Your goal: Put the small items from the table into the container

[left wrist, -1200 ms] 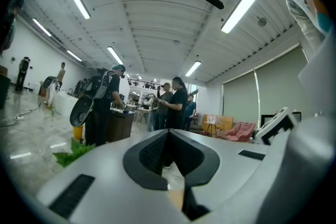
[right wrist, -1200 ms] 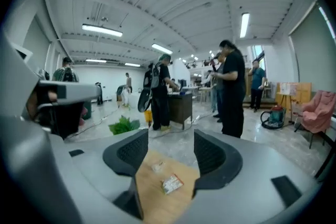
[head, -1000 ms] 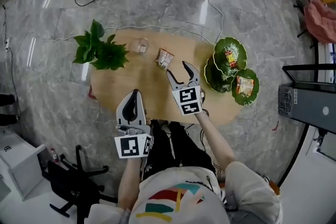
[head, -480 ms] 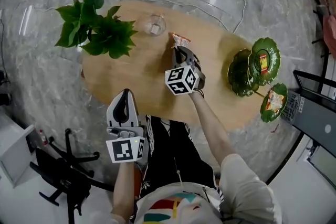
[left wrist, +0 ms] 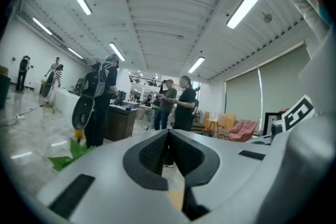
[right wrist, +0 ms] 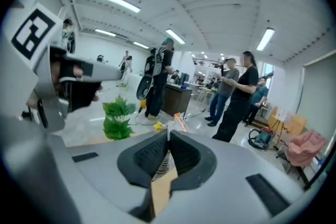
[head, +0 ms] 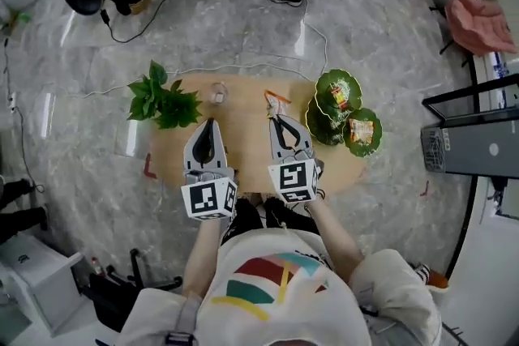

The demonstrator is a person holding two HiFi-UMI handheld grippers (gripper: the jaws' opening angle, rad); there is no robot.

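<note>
Your right gripper [head: 280,122] closing on snack packet [head: 276,100], edge pinched between pads, ready for carry to green dish [head: 322,124]. Your left gripper [head: 208,126] jaws together, empty, parked aside.

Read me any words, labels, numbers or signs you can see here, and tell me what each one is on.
No words or numbers can be read.
The held packet: a barcode and print, too small to read; the right gripper has its jaws closing on it.
The packets in the green dishes: print too blurred.
The cubes: black-and-white square markers only, no letters.
</note>
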